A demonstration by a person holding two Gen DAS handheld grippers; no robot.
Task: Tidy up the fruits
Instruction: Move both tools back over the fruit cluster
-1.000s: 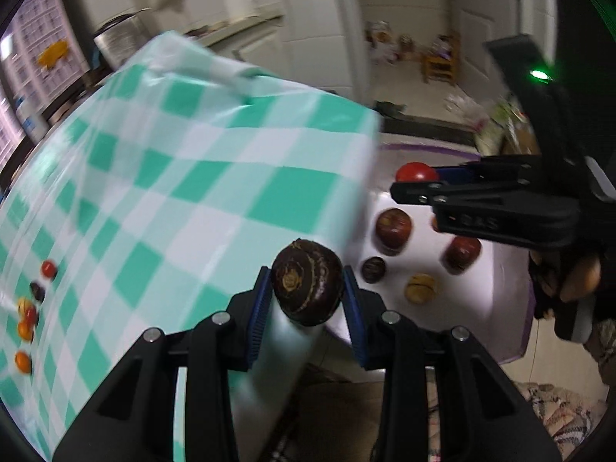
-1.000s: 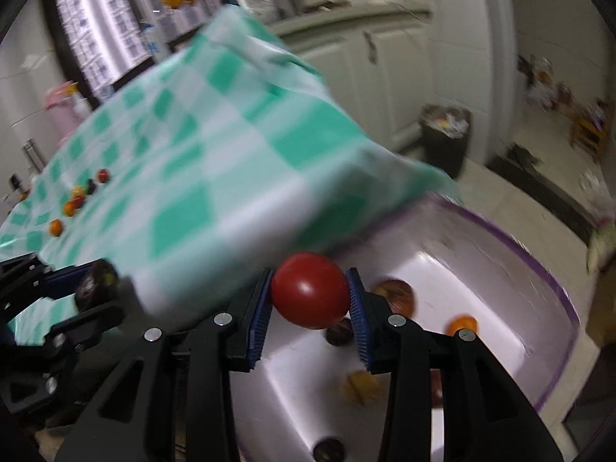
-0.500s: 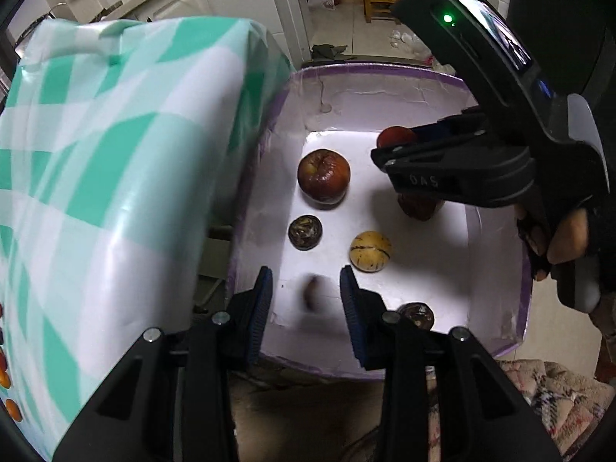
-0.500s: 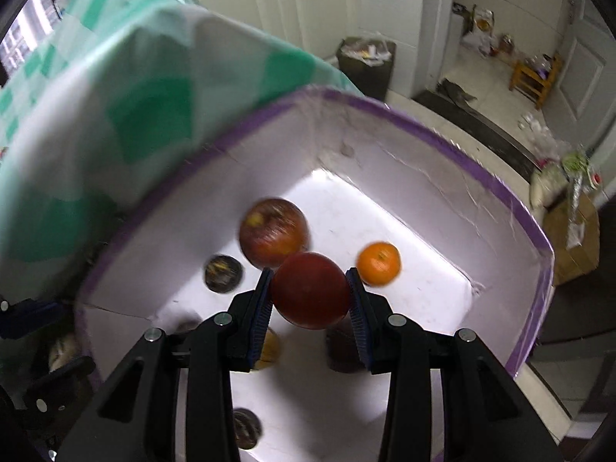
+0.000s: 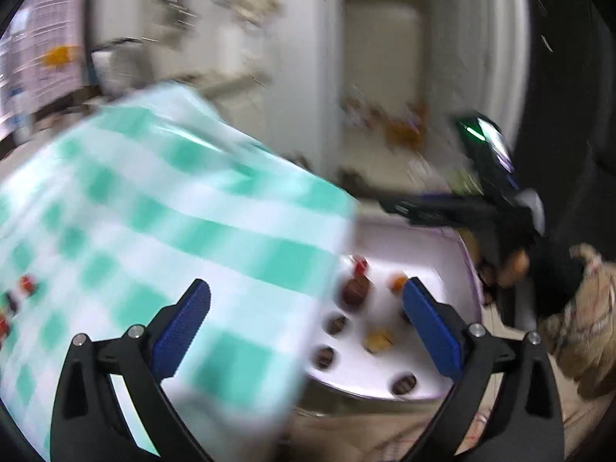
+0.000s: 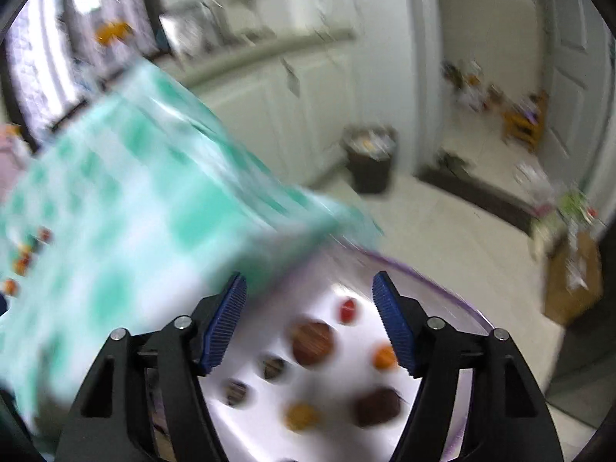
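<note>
Tablecloth: your green and white checked cloth (image 5: 161, 238) fills the left side, all smeared with motion blur.
Bin: white bin with a purple rim (image 6: 454, 292) sits just past the cloth's edge, lower down.
Left gripper: yours (image 5: 306, 327) is spread wide, nothing between the blue pads.
Right gripper: same deal (image 6: 310, 319), fingers apart and released, hanging over the bin.
Fruit in the bin: a big reddish-brown one (image 6: 312, 342), a small red one (image 6: 348, 310), an orange one (image 6: 385, 357), plus some dark ones, too blurry to name.
Fruit on the cloth: a few little ones (image 5: 27, 284) at the far left edge.
</note>
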